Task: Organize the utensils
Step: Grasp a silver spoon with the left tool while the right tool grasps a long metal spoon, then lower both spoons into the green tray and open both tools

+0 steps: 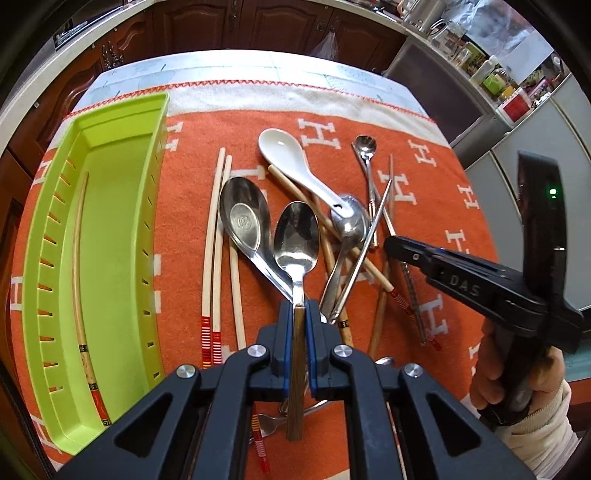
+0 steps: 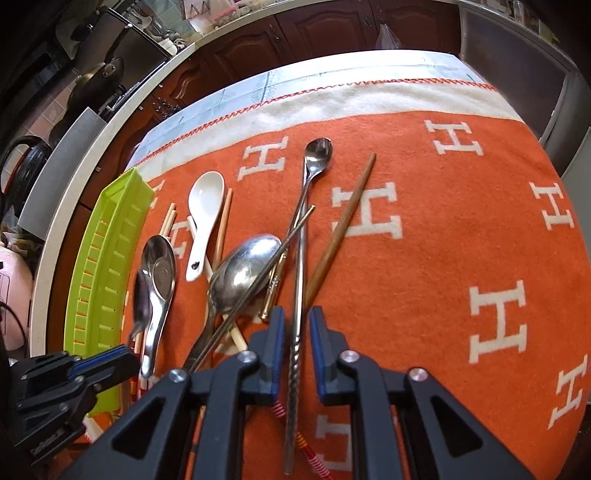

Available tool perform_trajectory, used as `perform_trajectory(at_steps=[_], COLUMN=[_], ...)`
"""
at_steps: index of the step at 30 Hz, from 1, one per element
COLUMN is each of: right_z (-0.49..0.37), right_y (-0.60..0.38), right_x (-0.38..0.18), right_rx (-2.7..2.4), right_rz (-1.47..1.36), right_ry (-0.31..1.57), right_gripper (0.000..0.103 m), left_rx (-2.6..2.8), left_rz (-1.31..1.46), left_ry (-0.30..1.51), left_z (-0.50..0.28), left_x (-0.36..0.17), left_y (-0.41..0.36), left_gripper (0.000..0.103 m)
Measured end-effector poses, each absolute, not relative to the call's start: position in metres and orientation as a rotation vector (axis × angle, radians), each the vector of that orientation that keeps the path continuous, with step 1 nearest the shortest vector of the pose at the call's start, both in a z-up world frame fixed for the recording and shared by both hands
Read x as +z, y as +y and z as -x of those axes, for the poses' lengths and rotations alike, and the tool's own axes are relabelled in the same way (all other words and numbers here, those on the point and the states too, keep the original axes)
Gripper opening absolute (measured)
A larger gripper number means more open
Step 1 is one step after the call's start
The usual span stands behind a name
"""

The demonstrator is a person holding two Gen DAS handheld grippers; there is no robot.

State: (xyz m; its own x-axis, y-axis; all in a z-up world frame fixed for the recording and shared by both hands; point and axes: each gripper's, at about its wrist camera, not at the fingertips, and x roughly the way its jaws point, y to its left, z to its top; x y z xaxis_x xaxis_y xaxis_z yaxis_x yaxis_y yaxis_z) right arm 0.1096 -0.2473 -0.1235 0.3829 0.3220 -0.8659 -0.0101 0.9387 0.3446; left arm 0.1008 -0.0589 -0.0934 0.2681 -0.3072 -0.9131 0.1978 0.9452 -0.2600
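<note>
My left gripper [image 1: 299, 306] is shut on the handle of a steel spoon [image 1: 296, 236], bowl pointing away, over the utensil pile. A lime green tray [image 1: 122, 177] lies to its left with one chopstick [image 1: 79, 266] inside. In the right wrist view my right gripper [image 2: 297, 317] is open, its fingers either side of a long thin steel spoon with a twisted handle [image 2: 301, 236] lying on the orange blanket [image 2: 443, 221]. The right gripper also shows in the left wrist view [image 1: 395, 247]. A white ceramic spoon [image 1: 291, 158], other steel spoons [image 1: 243, 218] and several chopsticks [image 1: 212, 236] lie on the blanket.
A brown chopstick [image 2: 343, 225] lies right of the long spoon. The green tray [image 2: 107, 266] sits at the blanket's left edge. Dark wooden cabinets [image 1: 258, 22] stand beyond the table. A counter with jars [image 1: 498, 74] is at the far right.
</note>
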Motion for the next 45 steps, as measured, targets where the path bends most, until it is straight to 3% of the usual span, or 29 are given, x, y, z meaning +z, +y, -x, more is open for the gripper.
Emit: perform_trajectory(at_steps=[26,36,45], right_z=[-0.046,-0.054,-0.086], right_y=[-0.277,-0.188,-0.093], right_x=[-0.065,-0.018,-0.048], right_rx=[0.197,0.392,0.427], right_rz=[-0.502,-0.427,-0.392], right_ry=[1.048,1.034,1.154], right_gripper=[0.005,0.005,0.005], left_rx=[-0.210,-0.135,-0.103], left_rz=[0.189,0.184,0.190], left_ry=[1.113,1.120,1.183], left_z=[-0.083,-0.094,-0.098], left_x=[-0.038,-0.053,-0.090], left_y=[0.035,0.078,0.099], left_gripper=[0.004,0.004,0.004])
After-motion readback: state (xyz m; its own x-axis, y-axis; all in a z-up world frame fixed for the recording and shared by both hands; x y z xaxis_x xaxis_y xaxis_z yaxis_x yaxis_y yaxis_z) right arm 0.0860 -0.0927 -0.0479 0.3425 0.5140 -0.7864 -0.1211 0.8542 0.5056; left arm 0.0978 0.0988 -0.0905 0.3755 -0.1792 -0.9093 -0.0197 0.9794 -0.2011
